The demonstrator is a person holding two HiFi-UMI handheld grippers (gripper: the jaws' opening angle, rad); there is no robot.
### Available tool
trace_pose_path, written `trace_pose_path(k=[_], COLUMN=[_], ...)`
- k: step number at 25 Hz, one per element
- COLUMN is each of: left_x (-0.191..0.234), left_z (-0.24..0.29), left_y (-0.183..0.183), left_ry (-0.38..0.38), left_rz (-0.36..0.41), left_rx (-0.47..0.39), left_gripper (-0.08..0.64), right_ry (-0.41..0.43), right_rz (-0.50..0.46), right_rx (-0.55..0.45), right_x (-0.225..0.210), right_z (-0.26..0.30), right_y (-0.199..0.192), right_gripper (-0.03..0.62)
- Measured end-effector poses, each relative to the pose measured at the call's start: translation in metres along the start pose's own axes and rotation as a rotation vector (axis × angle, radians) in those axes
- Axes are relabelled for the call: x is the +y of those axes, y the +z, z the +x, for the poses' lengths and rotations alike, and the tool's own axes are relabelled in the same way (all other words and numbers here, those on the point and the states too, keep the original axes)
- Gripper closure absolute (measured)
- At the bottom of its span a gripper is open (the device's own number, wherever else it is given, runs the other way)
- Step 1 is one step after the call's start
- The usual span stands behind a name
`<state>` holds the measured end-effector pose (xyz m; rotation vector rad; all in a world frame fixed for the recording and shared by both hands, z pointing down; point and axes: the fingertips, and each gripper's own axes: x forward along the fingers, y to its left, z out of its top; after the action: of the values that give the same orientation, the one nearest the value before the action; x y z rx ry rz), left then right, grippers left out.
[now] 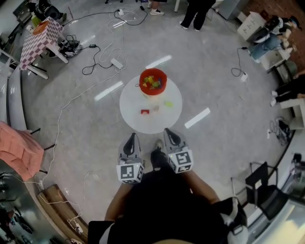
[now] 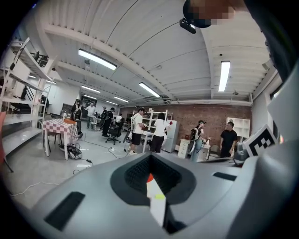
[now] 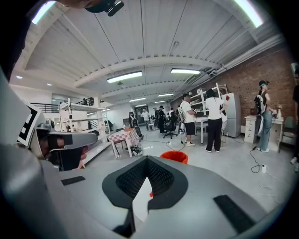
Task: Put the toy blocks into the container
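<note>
A red container [image 1: 153, 82] with several coloured blocks inside stands at the far side of a round white table [image 1: 138, 121]. Loose on the table lie a red block [image 1: 145, 111], a pale block [image 1: 155, 108] and a yellow-green block [image 1: 168, 103]. Both grippers hover side by side just short of the table's near edge, pointing at it. The left gripper [image 1: 132, 137] is shut and holds nothing; in the left gripper view its jaws [image 2: 150, 161] leave only a thin slit. The right gripper [image 1: 168, 131] is shut and empty too [image 3: 147, 161]; the red container [image 3: 173, 157] shows beyond it.
Cables and a power strip [image 1: 116, 63] lie on the grey floor behind the table. A checkered table [image 1: 40, 38] stands far left, pink cloth [image 1: 16, 147] near left, a black chair [image 1: 257, 181] near right. People stand at the back [image 1: 195, 12].
</note>
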<state>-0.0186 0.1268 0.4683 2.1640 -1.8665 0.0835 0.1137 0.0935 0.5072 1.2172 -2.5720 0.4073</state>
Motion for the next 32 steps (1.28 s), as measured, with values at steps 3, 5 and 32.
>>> trace_pose_path(k=[3,5,32], left_x=[-0.002,-0.004,0.048], left_z=[0.024,0.035,0.162], left_y=[0.003,0.008,0.040], left_ry=[0.020,0.034,-0.095], left_rz=[0.005,0.015,0.038], left_rx=[-0.005,-0.014,-0.033], left_gripper=[0.569,0.569,0.569], right_ry=[0.021,0.032,-0.156], right_rz=[-0.010,-0.016,0.109], right_rx=[0.004,0.019,0.164], right_x=[-0.021,-0.032,-0.084], right_z=[0.018,0.027,0.152], right_y=[0.002,0.003,-0.044], right_gripper=[0.606,0.606,0.575])
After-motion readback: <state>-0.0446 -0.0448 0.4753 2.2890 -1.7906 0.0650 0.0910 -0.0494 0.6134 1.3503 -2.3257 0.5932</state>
